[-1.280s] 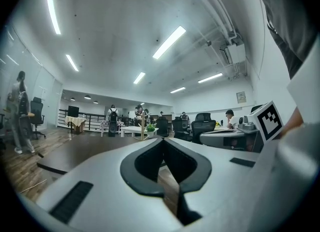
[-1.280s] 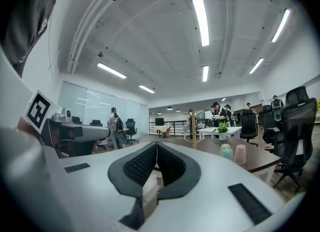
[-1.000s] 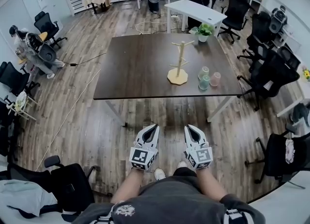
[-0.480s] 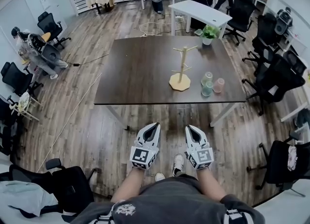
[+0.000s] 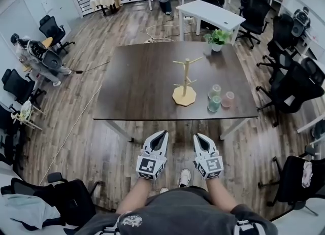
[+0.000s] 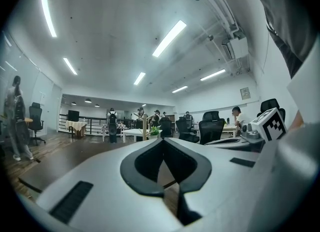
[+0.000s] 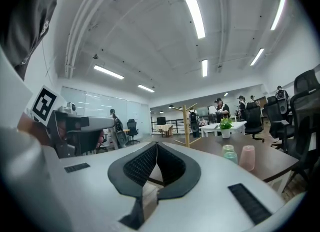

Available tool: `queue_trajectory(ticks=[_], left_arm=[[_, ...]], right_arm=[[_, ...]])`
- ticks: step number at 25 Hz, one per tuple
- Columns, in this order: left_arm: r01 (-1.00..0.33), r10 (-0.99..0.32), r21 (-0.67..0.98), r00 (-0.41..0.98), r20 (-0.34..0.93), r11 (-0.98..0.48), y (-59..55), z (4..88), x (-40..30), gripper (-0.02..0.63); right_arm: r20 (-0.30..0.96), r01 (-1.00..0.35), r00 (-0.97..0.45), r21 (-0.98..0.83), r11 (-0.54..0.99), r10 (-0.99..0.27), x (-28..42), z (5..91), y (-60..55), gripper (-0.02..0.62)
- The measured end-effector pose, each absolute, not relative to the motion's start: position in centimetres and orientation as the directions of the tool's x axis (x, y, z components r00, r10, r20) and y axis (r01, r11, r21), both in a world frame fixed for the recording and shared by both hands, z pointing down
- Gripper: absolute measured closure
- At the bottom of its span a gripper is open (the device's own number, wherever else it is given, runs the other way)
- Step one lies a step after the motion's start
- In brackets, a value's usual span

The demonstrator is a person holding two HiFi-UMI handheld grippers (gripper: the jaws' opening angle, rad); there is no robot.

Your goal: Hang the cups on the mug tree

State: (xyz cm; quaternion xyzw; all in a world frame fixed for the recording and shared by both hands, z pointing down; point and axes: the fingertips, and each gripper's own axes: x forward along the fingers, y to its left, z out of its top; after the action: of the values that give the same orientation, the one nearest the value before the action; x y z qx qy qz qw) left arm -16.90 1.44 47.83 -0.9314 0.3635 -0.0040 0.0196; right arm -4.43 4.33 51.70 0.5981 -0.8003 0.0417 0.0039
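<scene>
Head view: my left gripper (image 5: 160, 133), right gripper (image 5: 197, 135), both clenched empty, short of the table (image 5: 142, 76); approach step; next, grasp 1 of 3 cups (image 5: 214, 103) near its front-right corner.

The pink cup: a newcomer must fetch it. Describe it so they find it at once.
Find the big dark table; on it stands a wooden mug tree with three cups to its right. The pink cup is the rightmost, beside two greenish cups.
</scene>
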Motion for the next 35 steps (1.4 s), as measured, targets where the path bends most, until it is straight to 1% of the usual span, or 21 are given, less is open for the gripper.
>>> queue_trajectory(ticks=[7,14,21,28,35], left_arm=[[-0.676,-0.676,-0.026,0.736,0.031,-0.737,-1.9,49.2,-12.7,0.598],[-0.695,-0.694,-0.004,0.717,0.065,-0.719,-4.0,50.0,-10.7,0.598],[-0.700,-0.697,0.002,0.712,0.085,-0.714,-5.9,50.4,-9.9,0.598],[-0.671,-0.666,0.026,0.739,0.099,-0.741,-8.2,51.4,-9.5,0.598],[-0.640,-0.636,0.029,0.767,0.083,-0.768,-12.9,51.3,-8.8,0.598]], right_arm=[[0.054,-0.958,-0.282,-0.066,0.278,-0.958,0.2,51.8,1.1,0.569],[0.047,-0.953,-0.296,-0.074,0.292,-0.954,2.9,51.6,-1.5,0.569],[0.042,-0.952,-0.296,-0.097,0.291,-0.954,3.5,51.9,-3.3,0.569],[0.040,-0.957,-0.274,-0.114,0.268,-0.961,3.0,52.6,-6.1,0.569],[0.043,-0.969,-0.243,-0.064,0.240,-0.969,3.4,51.8,-10.4,0.569]])
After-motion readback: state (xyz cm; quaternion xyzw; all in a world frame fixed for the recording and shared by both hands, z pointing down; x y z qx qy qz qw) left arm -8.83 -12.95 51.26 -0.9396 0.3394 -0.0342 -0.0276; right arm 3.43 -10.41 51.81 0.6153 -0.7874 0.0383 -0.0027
